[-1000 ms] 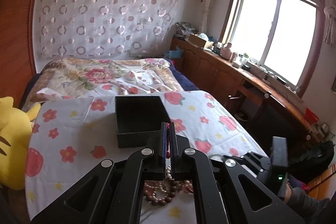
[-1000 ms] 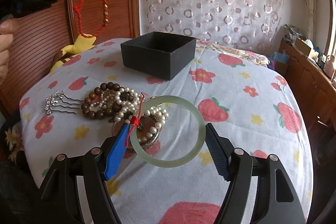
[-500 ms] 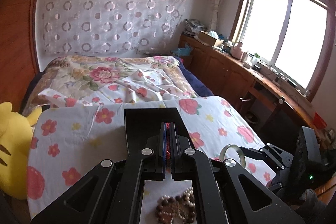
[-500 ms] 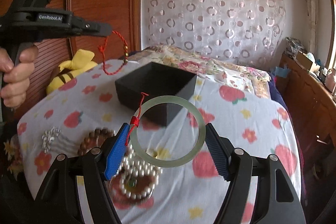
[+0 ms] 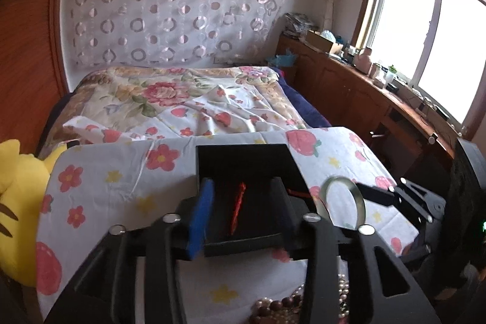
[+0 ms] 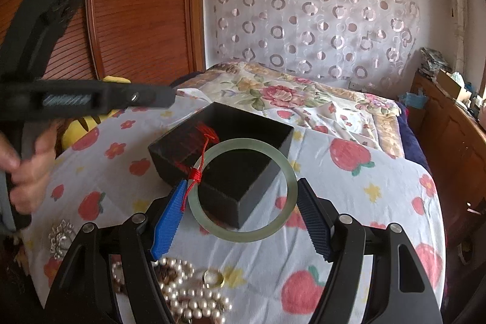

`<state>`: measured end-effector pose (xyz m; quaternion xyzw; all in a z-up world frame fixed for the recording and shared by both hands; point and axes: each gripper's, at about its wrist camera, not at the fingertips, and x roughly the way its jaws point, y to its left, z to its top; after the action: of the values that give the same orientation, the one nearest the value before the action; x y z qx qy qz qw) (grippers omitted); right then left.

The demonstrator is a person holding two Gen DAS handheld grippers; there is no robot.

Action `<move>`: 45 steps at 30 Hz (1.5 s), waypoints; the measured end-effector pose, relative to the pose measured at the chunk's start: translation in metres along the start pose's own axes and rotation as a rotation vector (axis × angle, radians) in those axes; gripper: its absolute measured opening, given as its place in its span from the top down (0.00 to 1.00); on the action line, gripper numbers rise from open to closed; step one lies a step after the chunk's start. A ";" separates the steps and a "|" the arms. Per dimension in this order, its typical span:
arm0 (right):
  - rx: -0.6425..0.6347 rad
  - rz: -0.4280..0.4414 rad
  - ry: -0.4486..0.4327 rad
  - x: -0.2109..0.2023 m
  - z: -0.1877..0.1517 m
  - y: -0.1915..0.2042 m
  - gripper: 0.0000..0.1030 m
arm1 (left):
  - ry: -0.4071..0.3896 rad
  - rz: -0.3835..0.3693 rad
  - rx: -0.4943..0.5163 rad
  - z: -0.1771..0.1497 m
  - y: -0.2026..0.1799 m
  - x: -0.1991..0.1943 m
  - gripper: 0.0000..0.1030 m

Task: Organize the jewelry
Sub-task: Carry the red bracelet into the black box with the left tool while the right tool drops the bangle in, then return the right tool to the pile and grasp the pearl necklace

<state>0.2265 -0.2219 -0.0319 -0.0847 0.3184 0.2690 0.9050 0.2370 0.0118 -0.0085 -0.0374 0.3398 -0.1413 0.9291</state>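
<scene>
Now the left gripper (image 5: 240, 204) is hovering over the black box (image 6: 224, 154), its jaws just opened, the red string bracelet (image 5: 237, 210) lying loose between them inside; the right gripper (image 6: 240, 204) is pinching the jade bangle (image 6: 242, 190) just above the box's near corner.

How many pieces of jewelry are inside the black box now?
1: a red string bracelet in the black square box, under the open left gripper. Others could be hidden.

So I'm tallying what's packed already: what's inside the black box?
Inside the open black square box, a red string bracelet shows, blurred. The green jade bangle held in front covers part of the floor, so anything else there can't be seen.
</scene>
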 end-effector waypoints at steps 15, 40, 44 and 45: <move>-0.056 -0.013 0.103 0.068 0.035 0.017 0.28 | -0.072 0.119 -0.020 -0.043 0.050 -0.048 0.11; -0.079 0.002 0.092 0.050 0.032 0.021 0.23 | -0.017 0.104 0.024 -0.117 0.045 -0.080 0.08; -0.094 0.031 0.060 0.013 0.013 0.024 0.23 | -0.006 0.104 0.040 -0.132 0.039 -0.087 0.08; -0.101 0.039 0.058 0.002 0.004 0.025 0.23 | -0.002 0.104 0.042 -0.135 0.038 -0.088 0.08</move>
<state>0.2165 -0.1989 -0.0294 -0.1317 0.3321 0.2995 0.8847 0.0950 0.0769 -0.0640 -0.0002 0.3375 -0.0998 0.9360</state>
